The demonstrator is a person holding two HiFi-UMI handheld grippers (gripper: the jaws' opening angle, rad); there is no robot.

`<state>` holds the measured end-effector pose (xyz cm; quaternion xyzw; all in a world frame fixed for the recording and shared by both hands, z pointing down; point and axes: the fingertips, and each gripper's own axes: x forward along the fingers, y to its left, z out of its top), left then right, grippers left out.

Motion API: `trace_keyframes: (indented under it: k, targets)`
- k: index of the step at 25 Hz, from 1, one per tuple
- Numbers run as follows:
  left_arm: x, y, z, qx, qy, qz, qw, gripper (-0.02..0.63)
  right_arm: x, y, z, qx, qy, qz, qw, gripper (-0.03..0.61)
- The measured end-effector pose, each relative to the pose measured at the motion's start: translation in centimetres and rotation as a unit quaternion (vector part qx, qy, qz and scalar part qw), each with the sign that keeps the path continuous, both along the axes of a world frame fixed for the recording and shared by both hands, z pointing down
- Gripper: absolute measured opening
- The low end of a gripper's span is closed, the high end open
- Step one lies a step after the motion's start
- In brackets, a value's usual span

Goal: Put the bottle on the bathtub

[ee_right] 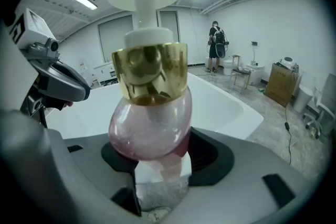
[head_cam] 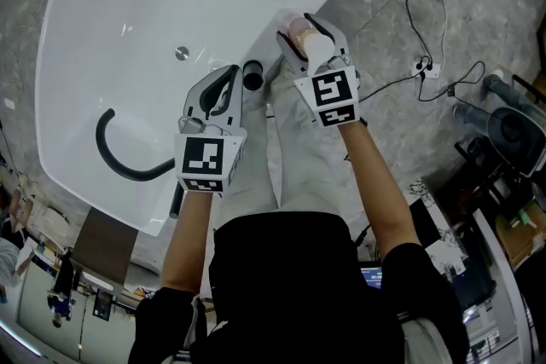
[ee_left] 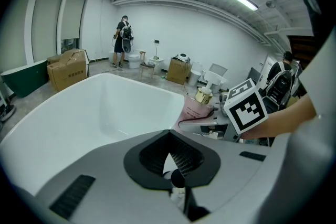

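Observation:
The bottle is pink with a gold collar and a white pump, upright over the near rim of the white bathtub. My right gripper is shut on its body. In the right gripper view the bottle fills the middle between the pads of that gripper. My left gripper hovers just left of it over the rim, jaws shut with nothing between them. From the left gripper view I see the bottle to the right, beyond the tub.
A black round fitting sits on the rim by the left gripper's tip. A curved black hose and a drain lie inside the tub. Cables and a power strip cross the floor at right, near equipment.

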<state>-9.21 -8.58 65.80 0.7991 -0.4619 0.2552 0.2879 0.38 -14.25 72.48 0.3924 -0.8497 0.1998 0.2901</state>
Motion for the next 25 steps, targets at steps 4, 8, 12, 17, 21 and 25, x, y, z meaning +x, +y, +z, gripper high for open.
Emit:
trace_keyframes:
  k: [4,8,12,17,21,25]
  targets:
    - [-0.3,0.5,-0.1,0.004,-0.003,0.0,1.0,0.012,-0.2,0.4,0.1,0.004,0.001,0.005,1.0,0.245]
    - [-0.9,0.6,-0.6,0.009,-0.005,-0.005,0.9999,0.012,-0.4,0.4,0.0,0.005,-0.005,0.004,1.0,0.245]
    - [-1.2,0.4,-1.3,0.012,-0.005,-0.007,0.9999,0.012,-0.5,0.5,-0.1,-0.004,-0.006,-0.001,1.0,0.245]
    - [-1.1,0.2,-2.9,0.019,-0.005,-0.005,0.9998,0.012,-0.3,1.2,-0.5,-0.026,-0.001,-0.003,1.0,0.245]
    - [-0.9,-0.2,-4.4,0.029,-0.007,0.002,0.9996,0.012,0.4,2.0,-1.5,-0.039,0.004,-0.003,0.999,0.245]
    - [-0.7,-0.8,-6.6,0.046,-0.002,0.006,0.9989,0.012,1.0,3.3,-2.8,-0.049,0.006,-0.001,0.999,0.245]
